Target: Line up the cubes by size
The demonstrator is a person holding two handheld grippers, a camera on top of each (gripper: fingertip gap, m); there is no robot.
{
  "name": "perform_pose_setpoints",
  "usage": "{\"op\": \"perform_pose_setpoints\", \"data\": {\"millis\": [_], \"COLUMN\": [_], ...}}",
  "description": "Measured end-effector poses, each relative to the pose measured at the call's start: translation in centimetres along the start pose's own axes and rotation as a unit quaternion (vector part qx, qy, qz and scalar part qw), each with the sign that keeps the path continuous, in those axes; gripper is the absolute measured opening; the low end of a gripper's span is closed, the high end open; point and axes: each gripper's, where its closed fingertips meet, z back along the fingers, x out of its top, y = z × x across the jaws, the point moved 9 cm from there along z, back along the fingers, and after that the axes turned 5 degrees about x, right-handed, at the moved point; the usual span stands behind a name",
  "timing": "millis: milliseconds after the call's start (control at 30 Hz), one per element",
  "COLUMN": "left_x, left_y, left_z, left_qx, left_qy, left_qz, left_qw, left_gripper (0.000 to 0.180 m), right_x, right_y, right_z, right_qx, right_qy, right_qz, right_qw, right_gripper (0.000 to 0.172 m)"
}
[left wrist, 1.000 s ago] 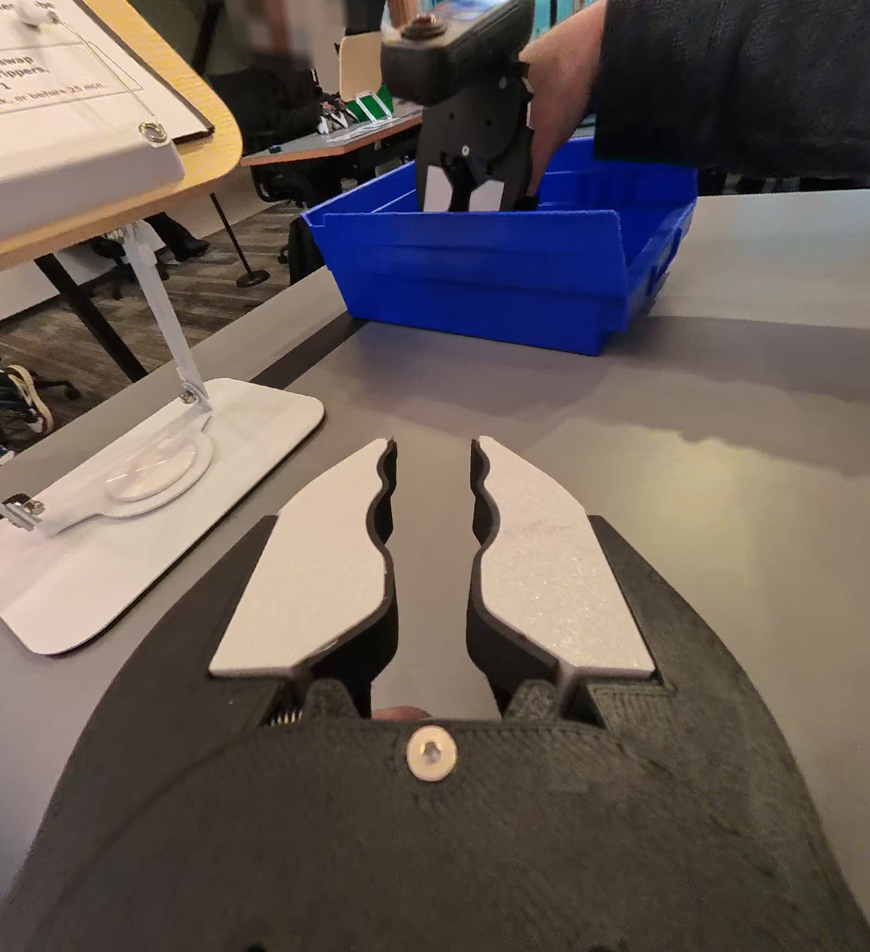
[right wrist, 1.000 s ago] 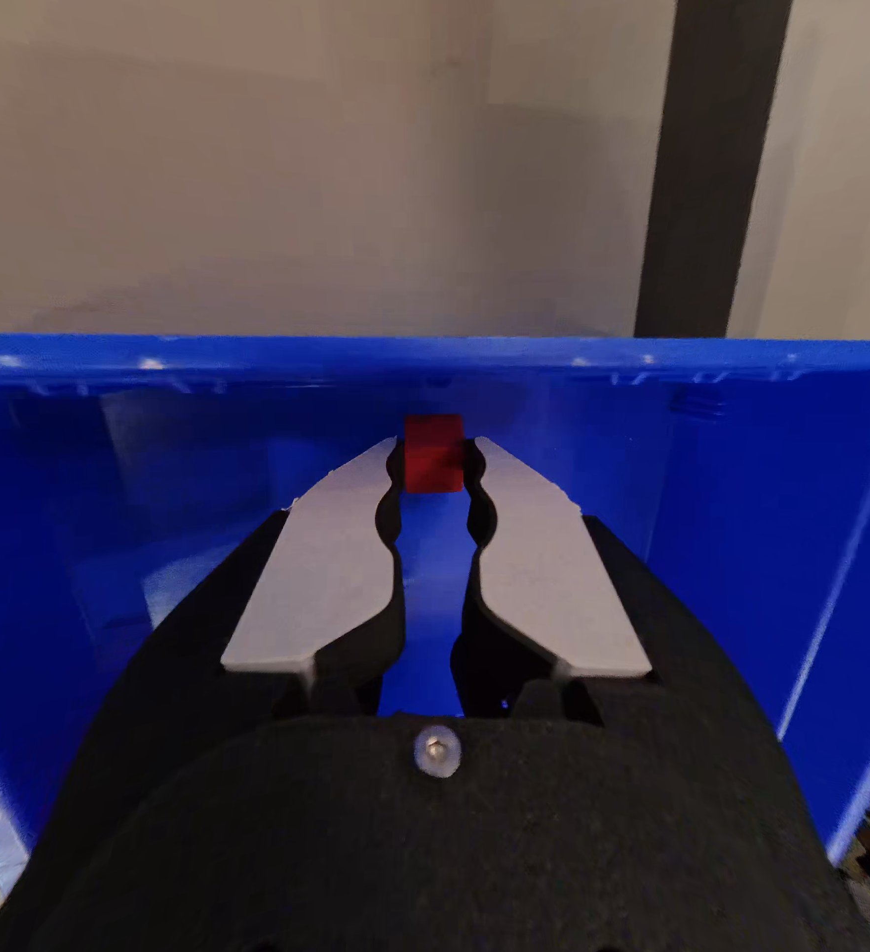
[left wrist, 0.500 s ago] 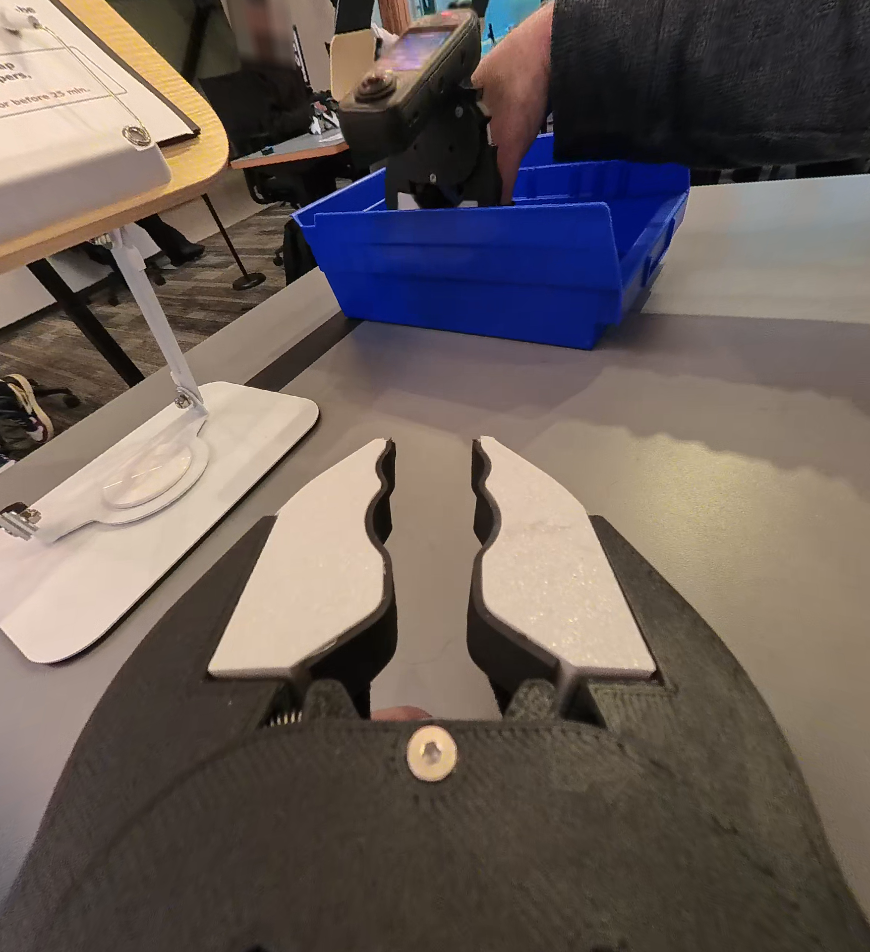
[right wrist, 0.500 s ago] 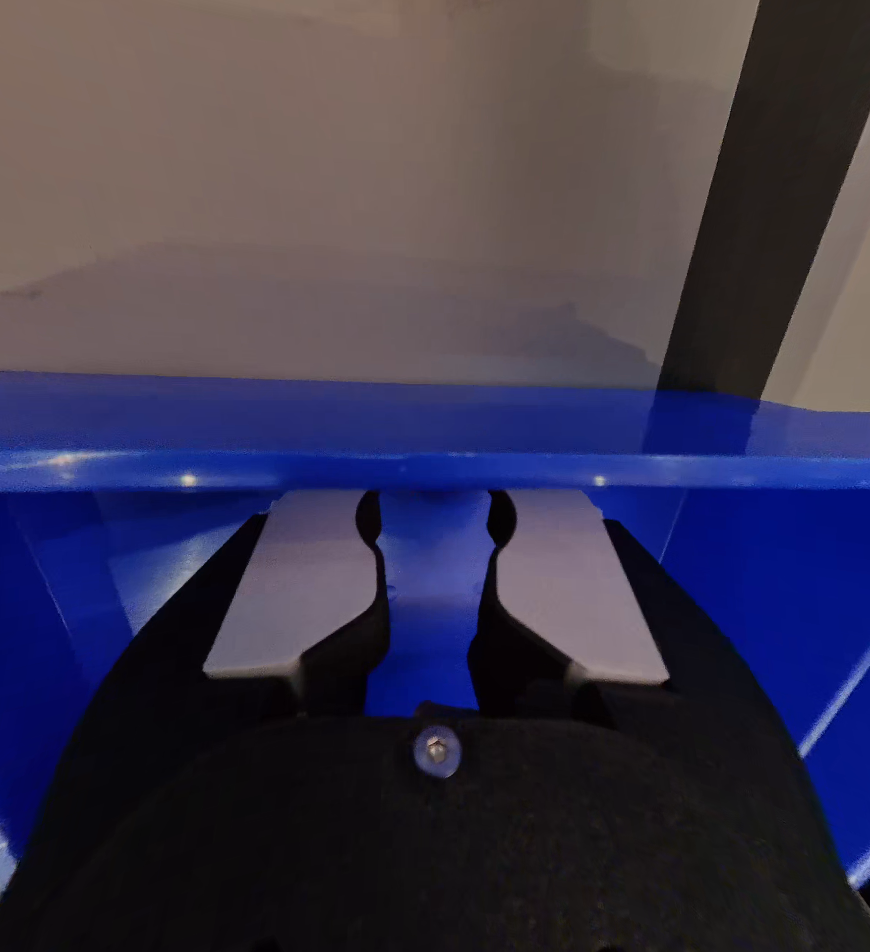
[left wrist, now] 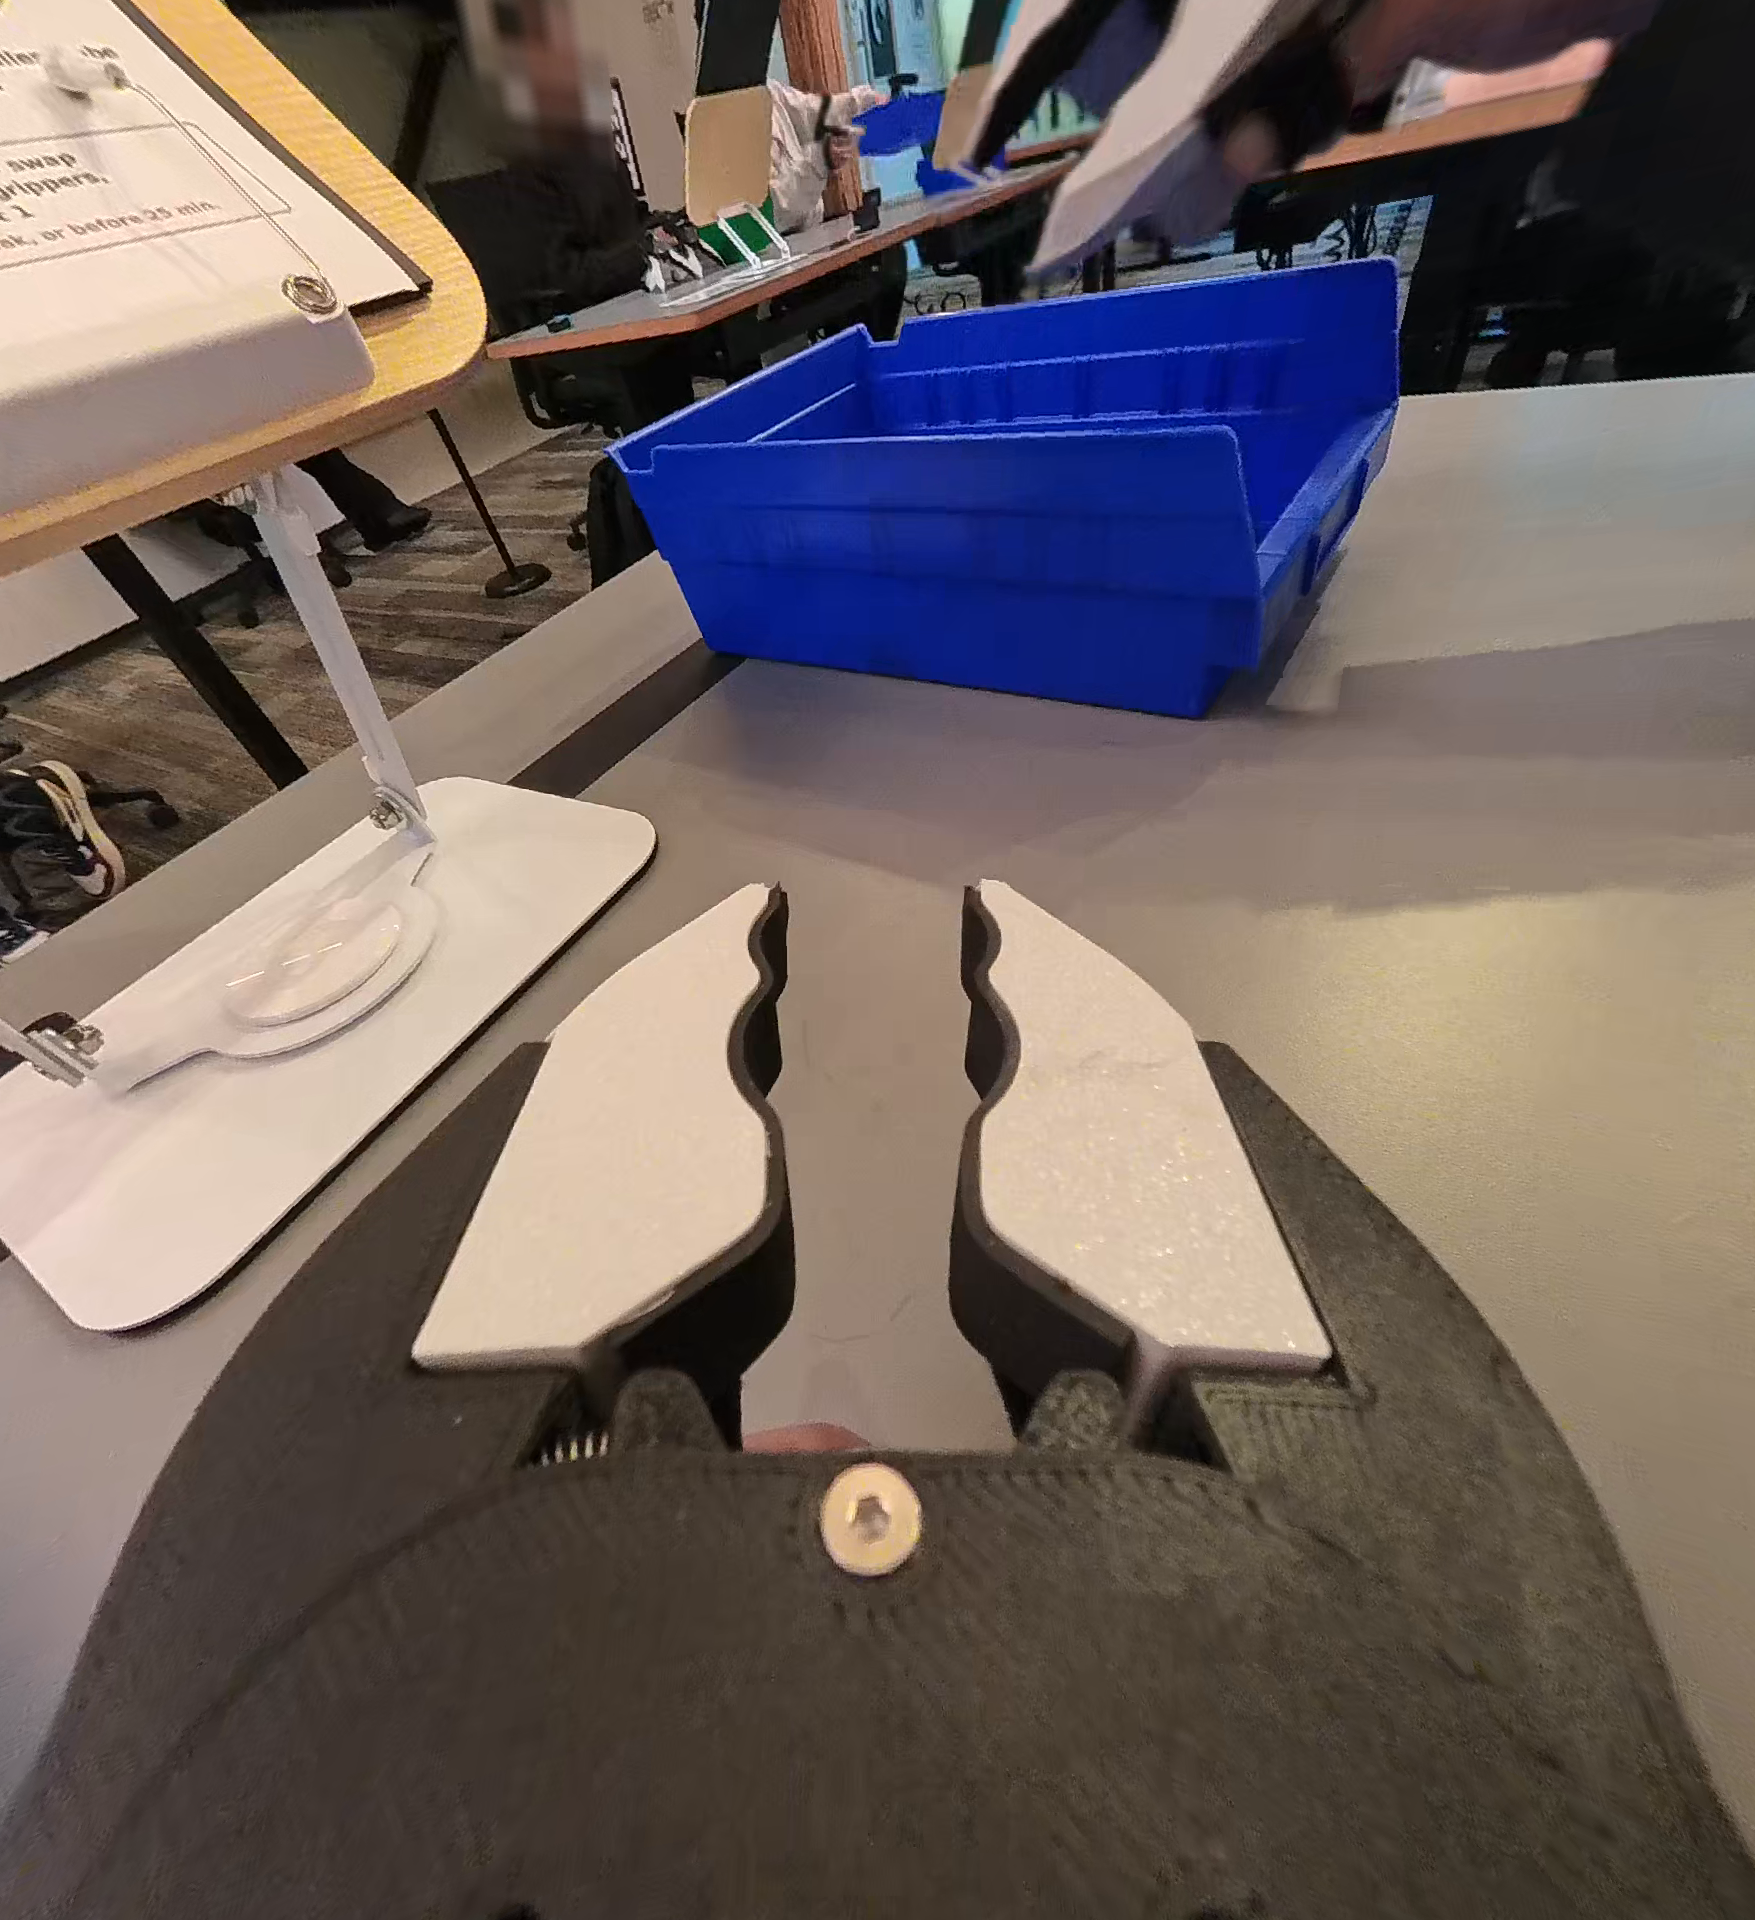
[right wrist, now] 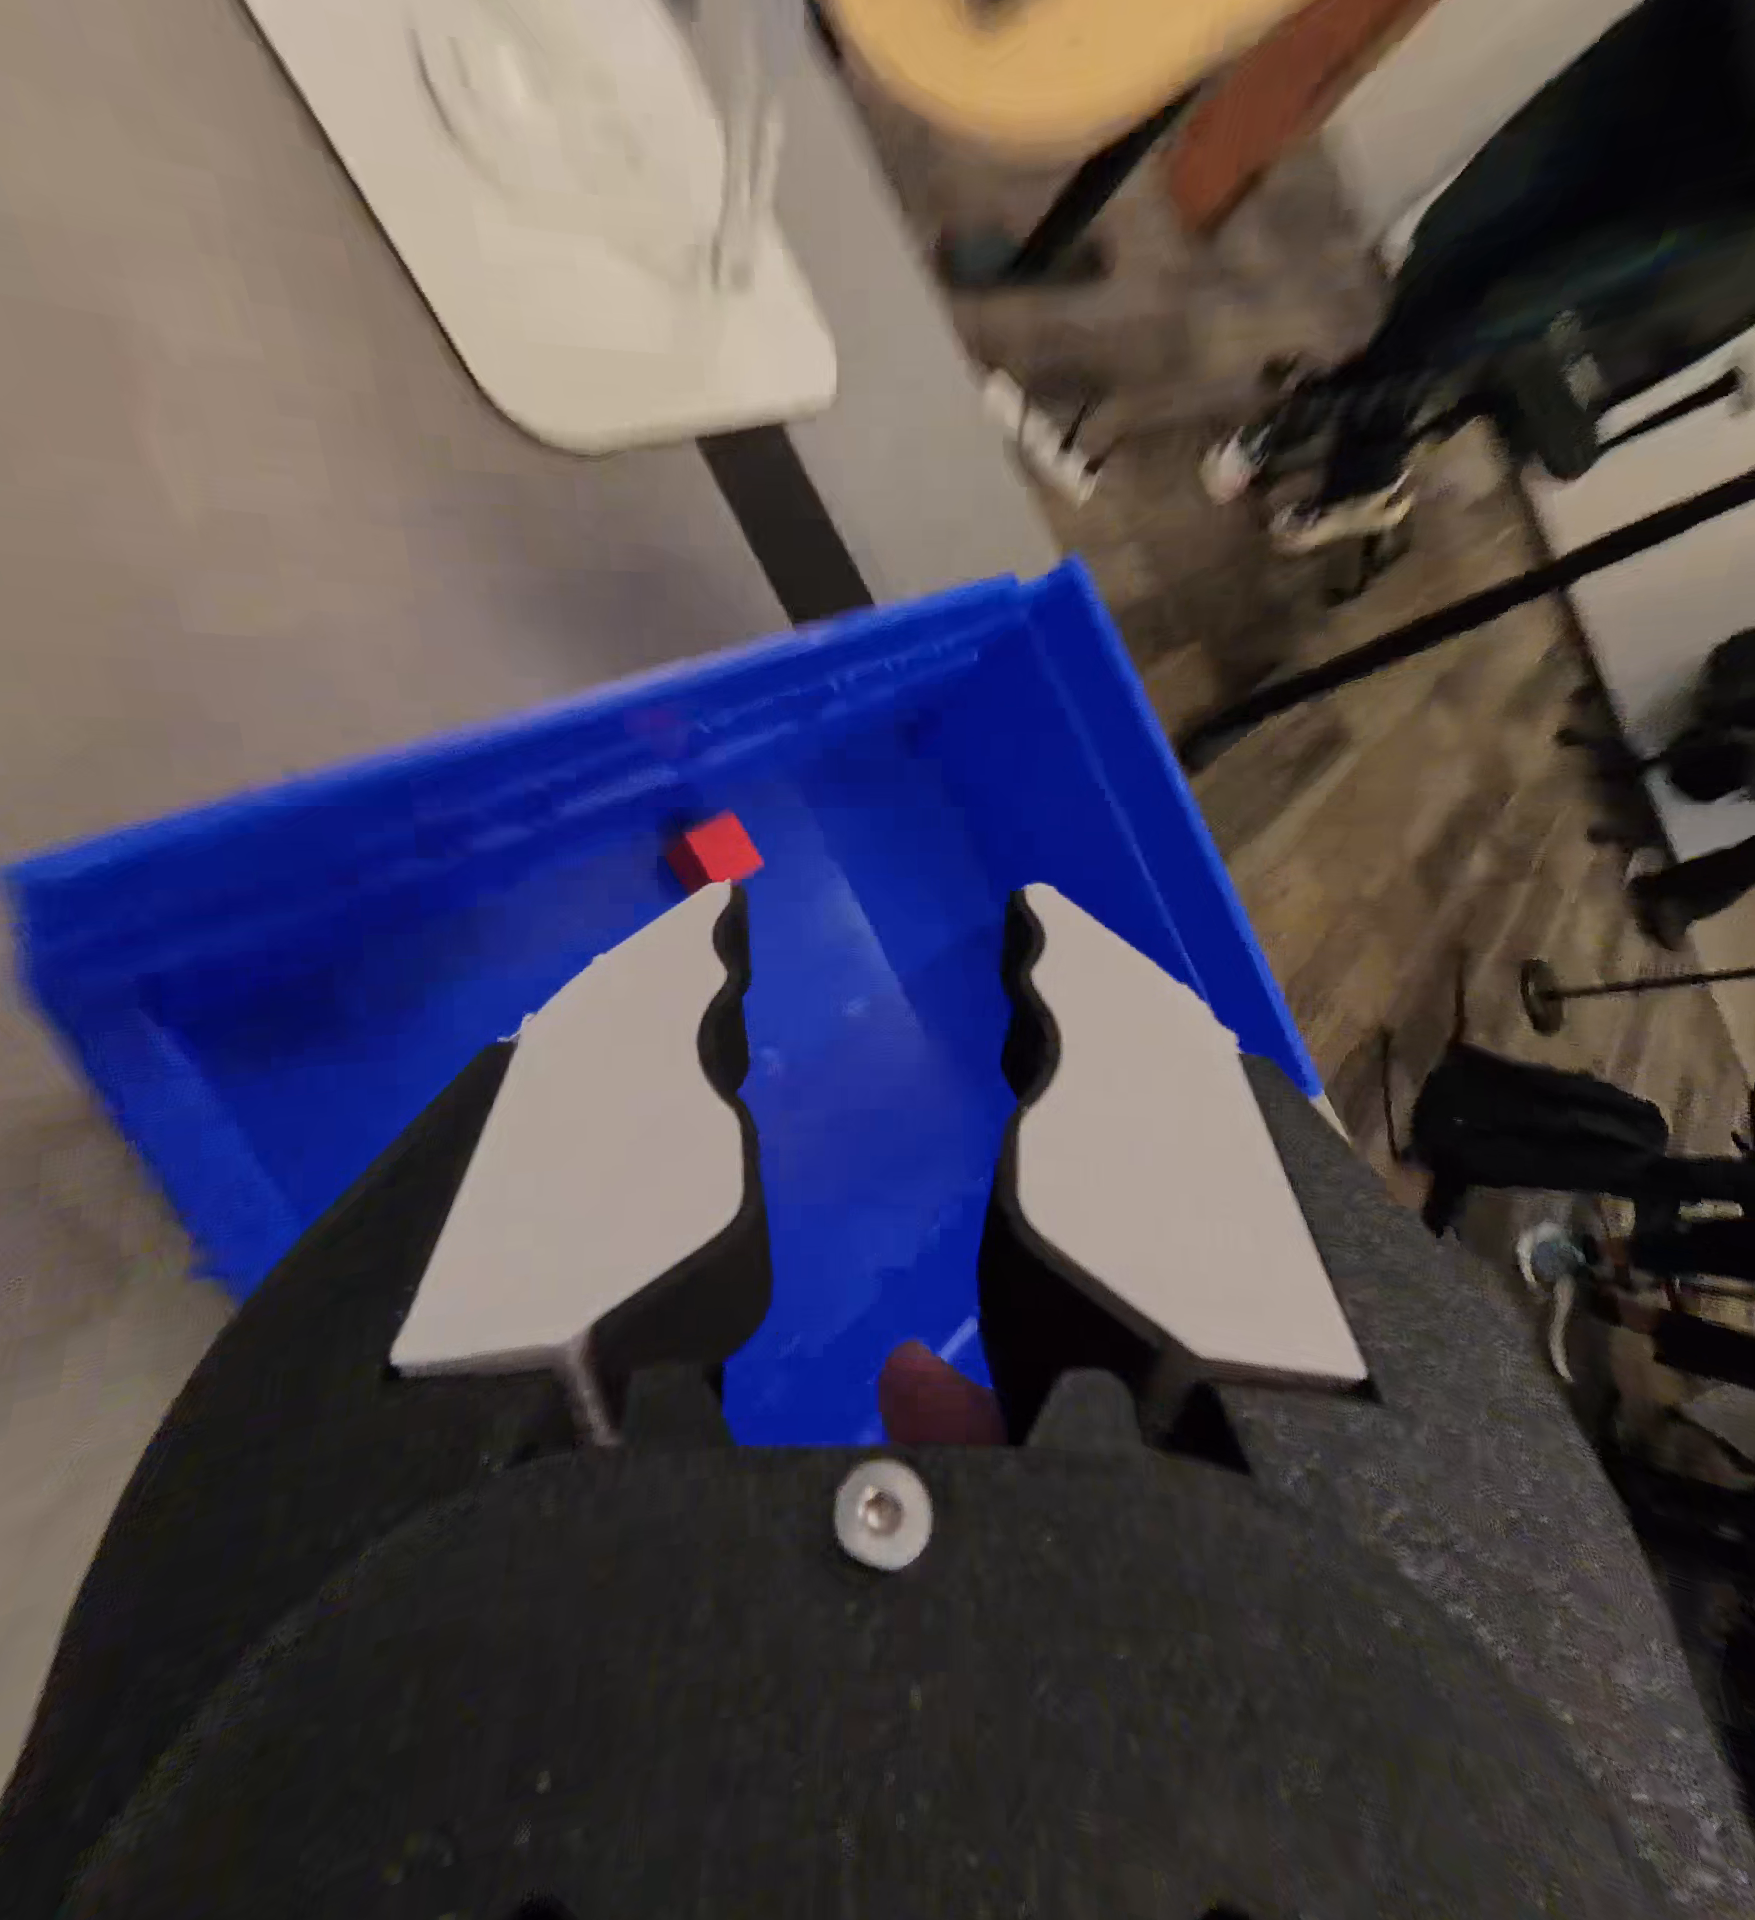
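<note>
Even indoor light; a warm glare sheen lies on the grey table (left wrist: 1475, 1039) toward three o'clock, with a broad soft shadow across it beyond. The left wrist view is sharp except for motion smear at one o'clock. The right wrist view is blurred throughout, worst from twelve to three o'clock, and both bend outward at the edges.

The left gripper (left wrist: 873, 904) hovers low over the grey table (left wrist: 1475, 1039), jaws parted on nothing. Blue bin (left wrist: 956, 551) at twelve o'clock, white stand (left wrist: 229, 1091) at ten.
</note>
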Motion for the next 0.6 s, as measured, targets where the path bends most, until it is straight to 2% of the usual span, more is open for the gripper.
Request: {"op": "perform_pose_setpoints", "data": {"millis": [100,200,267,367,433,500,600], "left_x": [0.4,1.4,1.6,1.2,0.6,-0.7,-3.8], "left_y": [0.1,0.6,0.9,1.6,2.5,4.1,7.1], "left_z": [0.6,2.4,4.3,8.7,12.0,14.9,17.1], "left_qx": [0.014,0.077,0.117,0.190,0.234,0.283,0.317], "left_qy": [-0.010,-0.028,-0.025,-0.011,0.011,0.037,0.083], "left_qz": [-0.006,-0.043,-0.080,-0.134,-0.160,-0.202,-0.199], "left_qw": [1.000,0.996,0.990,0.973,0.959,0.937,0.924], "left_gripper": [0.033,0.040,0.050,0.062,0.071,0.083,0.097], "right_x": [-1.0,-2.7,-3.1,-4.5,-4.7,-4.8,-5.0], "right_y": [4.9,9.3,11.2,12.6,13.2,13.3,13.2], "right_z": [2.6,2.3,2.0,0.5,0.0,-0.6,-1.5], "right_qx": [-0.032,-0.050,-0.067,-0.059,-0.075,-0.092,-0.113], "right_qy": [-0.057,-0.055,-0.096,-0.086,-0.095,-0.093,-0.105], "right_qz": [-0.011,0.000,0.001,-0.001,0.018,0.041,0.050], "right_qw": [0.998,0.997,0.993,0.995,0.992,0.990,0.987], "right_gripper": [0.046,0.045,0.041,0.047,0.046,0.041,0.037]}}
